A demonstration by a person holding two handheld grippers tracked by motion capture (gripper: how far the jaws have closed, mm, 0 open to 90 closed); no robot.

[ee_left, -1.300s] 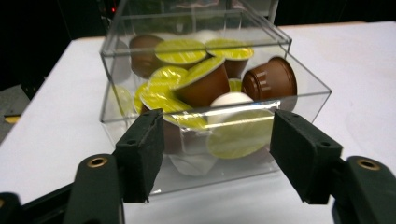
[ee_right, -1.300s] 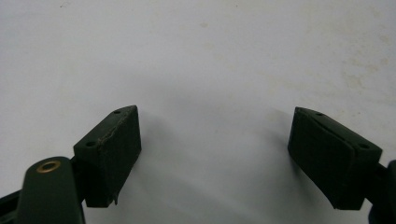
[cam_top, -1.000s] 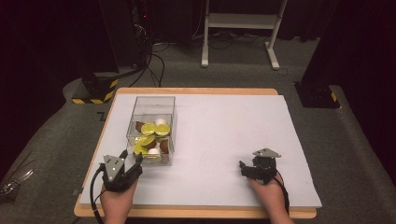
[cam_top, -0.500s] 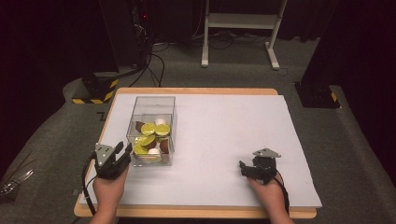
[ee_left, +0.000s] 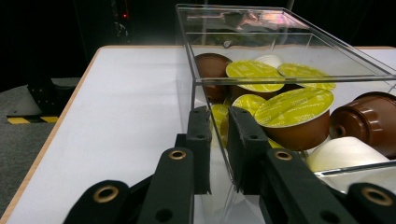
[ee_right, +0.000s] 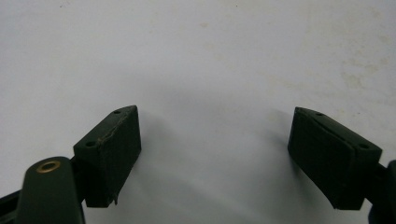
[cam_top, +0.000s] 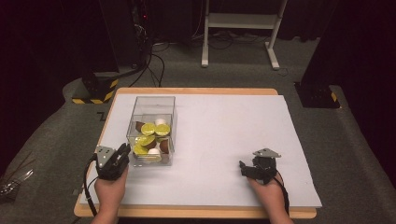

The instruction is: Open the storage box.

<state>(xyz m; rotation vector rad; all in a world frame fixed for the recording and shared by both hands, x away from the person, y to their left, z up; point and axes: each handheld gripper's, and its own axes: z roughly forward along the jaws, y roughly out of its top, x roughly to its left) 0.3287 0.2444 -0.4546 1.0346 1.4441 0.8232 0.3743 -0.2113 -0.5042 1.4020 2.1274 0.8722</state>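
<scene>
Clear plastic is what I am gripping at: the clear box [cam_top: 152, 130] of coffee capsules [cam_top: 149, 128] is sitting left of centre in the high view, on the white sheet [cam_top: 224, 135] over the wooden table [cam_top: 196, 91]. In the left gripper view, my left gripper [ee_left: 218, 144] is straddling the near left wall of the box, low in the frame, one jaw outside and one inside. Its jaws have just been closing, with that thin wall between them, and they are now nearly together around it; I am judging them as pinching the wall, though I cannot tell how firmly.

To do this well, I am keeping the pads square to the wall and low enough to bite on flat plastic, not just the rim. I am avoiding the yellow-lidded capsule [ee_left: 293, 116] just beyond the inner jaw, since nudging it could tilt the box. I am judging that any pull should be slow and level, because a one-sided hold on a loaded box is likely to twist.

My right gripper [ee_right: 215, 154] is hanging wide open over bare sheet, at the lower right of the high view, well apart from the box, ready to steady the far side
</scene>
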